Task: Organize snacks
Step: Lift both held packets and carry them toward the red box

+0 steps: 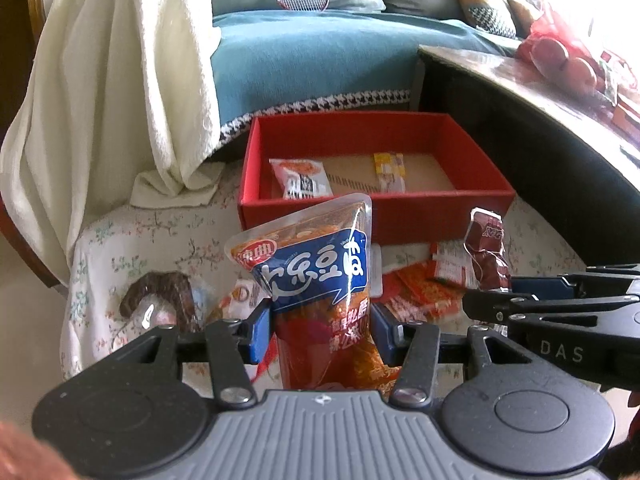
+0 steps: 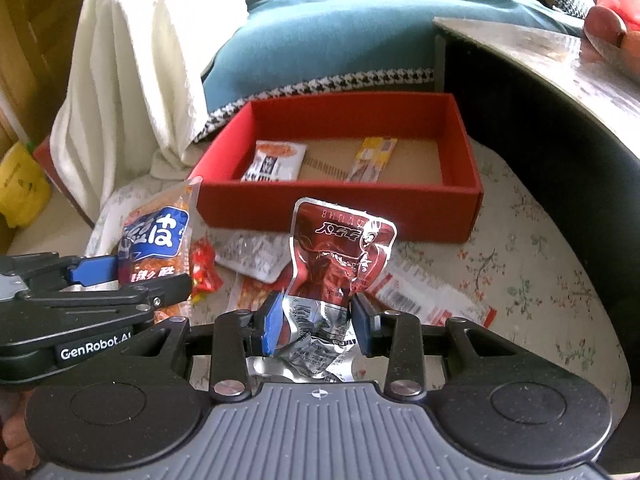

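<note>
My left gripper (image 1: 322, 332) is shut on an orange snack pouch with a blue label (image 1: 308, 268), held upright above the floral cloth. My right gripper (image 2: 318, 322) is shut on a crumpled dark red foil snack packet (image 2: 340, 256), also lifted. Each gripper shows in the other's view: the right gripper (image 1: 496, 296) with its dark red packet (image 1: 486, 256), the left gripper (image 2: 116, 276) with its pouch (image 2: 158, 240). Ahead stands an open red box (image 1: 448, 196) holding a white-and-orange packet (image 1: 300, 180) and a yellow packet (image 1: 390, 172).
Several loose snack packets (image 2: 248, 260) lie on the floral cloth (image 2: 520, 280) before the red box (image 2: 460, 204). A cream towel (image 1: 112, 80) hangs at the left, a blue-covered sofa (image 1: 320, 64) lies behind, and a dark table edge (image 1: 540, 120) curves along the right.
</note>
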